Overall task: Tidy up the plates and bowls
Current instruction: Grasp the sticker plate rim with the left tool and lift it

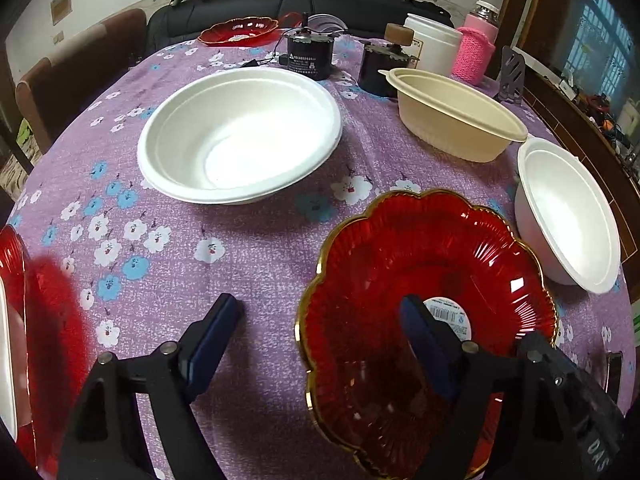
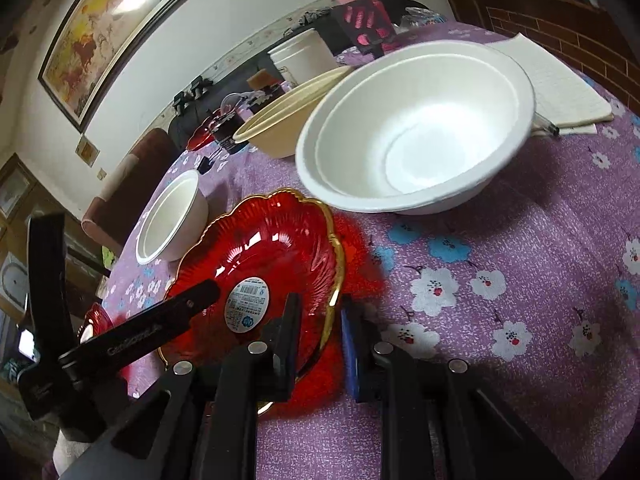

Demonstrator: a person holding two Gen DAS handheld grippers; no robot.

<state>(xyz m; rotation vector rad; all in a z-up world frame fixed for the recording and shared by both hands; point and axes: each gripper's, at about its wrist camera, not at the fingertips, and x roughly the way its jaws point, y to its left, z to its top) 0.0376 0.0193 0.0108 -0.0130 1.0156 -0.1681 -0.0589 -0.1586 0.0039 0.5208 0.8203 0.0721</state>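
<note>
Two grippers work at one red scalloped plate (image 1: pixel 432 280) with a gold rim, which sits mouth-up on the table near its front edge, tipped so that its near rim rides higher. It is roughly round, with no clear long axis; a white barcode sticker (image 2: pixel 247 305) shows at its centre. The right gripper (image 2: pixel 318 344) has its fingers drawn close on the plate's gold rim, one black finger inside the dish and the blue-padded finger (image 2: pixel 351 344) outside, pinching the edge. The left gripper (image 1: pixel 320 344) stands spread wide, straddling the opposite rim: one blue pad (image 1: pixel 424 344) lies over the plate's inside, the other (image 1: pixel 212 340) hangs over bare cloth, neither pressing on it.

Behind the plate, toward the middle of the table, a large white bowl (image 1: pixel 240 136) rests upright. A second white bowl (image 2: pixel 416 128) sits just beside the plate toward the right edge, and a cream bowl (image 1: pixel 456 120) stands beyond it. A second red plate (image 1: pixel 240 30) lies at the far edge, and part of another red dish (image 1: pixel 12 264) shows at the left edge.

The purple floral tablecloth (image 1: pixel 248 264) covers the table. At the far edge stand a white tub (image 1: pixel 432 44), a bottle in a pink knitted sleeve (image 1: pixel 476 54) and a small black motor (image 1: pixel 310 54). Folded white paper (image 2: pixel 556 84) lies at the right edge. A brown chair (image 1: pixel 76 76) and a dark sofa (image 1: pixel 300 4) stand beyond, under a framed painting (image 2: pixel 116 32).
</note>
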